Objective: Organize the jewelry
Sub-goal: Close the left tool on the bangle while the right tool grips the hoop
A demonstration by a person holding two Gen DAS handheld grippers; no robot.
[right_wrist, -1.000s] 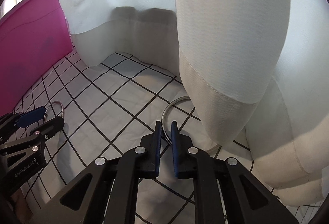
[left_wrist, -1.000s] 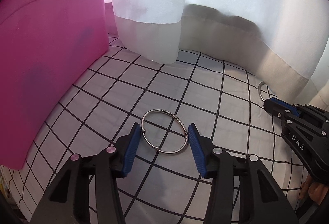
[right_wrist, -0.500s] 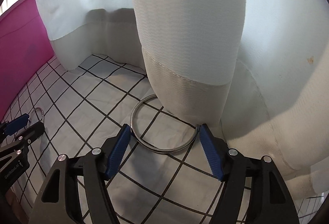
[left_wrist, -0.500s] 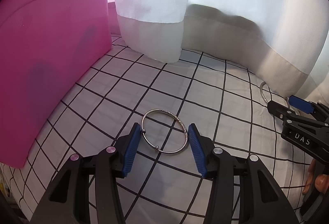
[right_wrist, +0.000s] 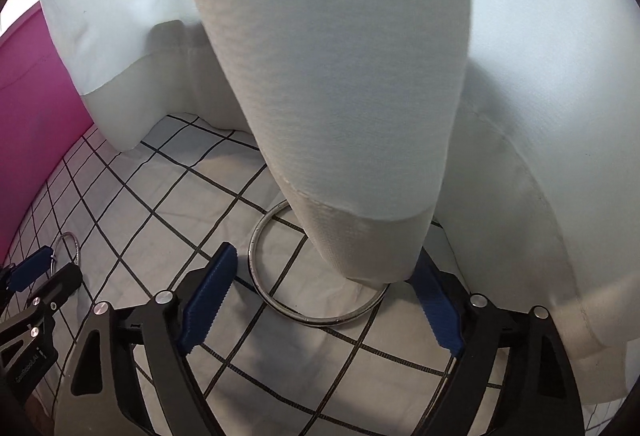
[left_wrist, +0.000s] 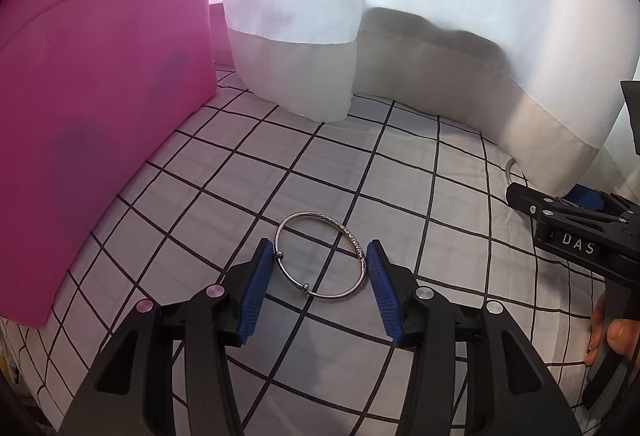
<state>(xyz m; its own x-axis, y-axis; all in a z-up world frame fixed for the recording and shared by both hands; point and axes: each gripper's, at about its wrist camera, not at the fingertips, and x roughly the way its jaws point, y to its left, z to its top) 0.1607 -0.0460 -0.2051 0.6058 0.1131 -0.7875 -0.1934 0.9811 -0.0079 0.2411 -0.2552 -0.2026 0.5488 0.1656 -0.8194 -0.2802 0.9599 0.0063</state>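
Left wrist view: left gripper spread wide, straddling thin bangle flat on checked cloth, presumably lined up to pinch. Right wrist view: right gripper likewise spread around plain bangle, far side tucked under curtain.

Both wrist views look forward and down from close above the checked cloth toward the white curtain; each catches the other gripper at its edge — the left view's right, the right view's left.
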